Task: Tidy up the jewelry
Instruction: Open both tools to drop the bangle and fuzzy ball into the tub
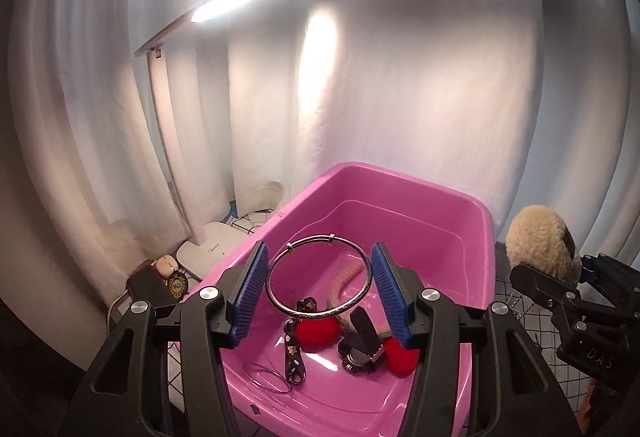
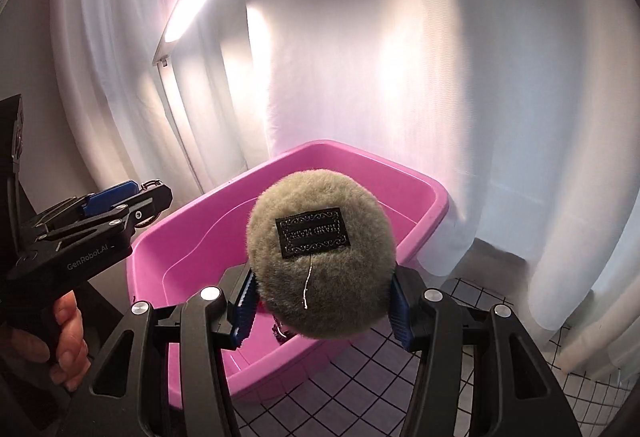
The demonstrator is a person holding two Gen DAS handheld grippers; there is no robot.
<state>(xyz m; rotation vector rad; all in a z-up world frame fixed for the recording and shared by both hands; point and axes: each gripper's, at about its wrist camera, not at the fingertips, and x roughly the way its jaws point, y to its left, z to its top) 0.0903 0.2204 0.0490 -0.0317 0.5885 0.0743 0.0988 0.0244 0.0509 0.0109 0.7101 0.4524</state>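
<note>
My left gripper (image 1: 320, 287) is shut on a silver bangle (image 1: 319, 276) and holds it upright above the pink tub (image 1: 400, 177). In the tub lie a watch (image 1: 358, 355), two red pom-poms (image 1: 318, 331), a black patterned strap (image 1: 294, 357), a thin clear ring (image 1: 268, 377) and a beige furry band (image 1: 344, 279). My right gripper (image 2: 322, 313) is shut on a fluffy beige round piece (image 2: 320, 269) with a black label, held over the tub's near right rim (image 2: 280, 381). It also shows in the left wrist view (image 1: 538, 241).
A white desk lamp (image 1: 208, 237) stands left of the tub, lit. A small brown box and a gold-labelled bottle (image 1: 176, 283) sit near its base. White curtains hang behind. The table has a white cloth with black grid lines (image 2: 360, 389).
</note>
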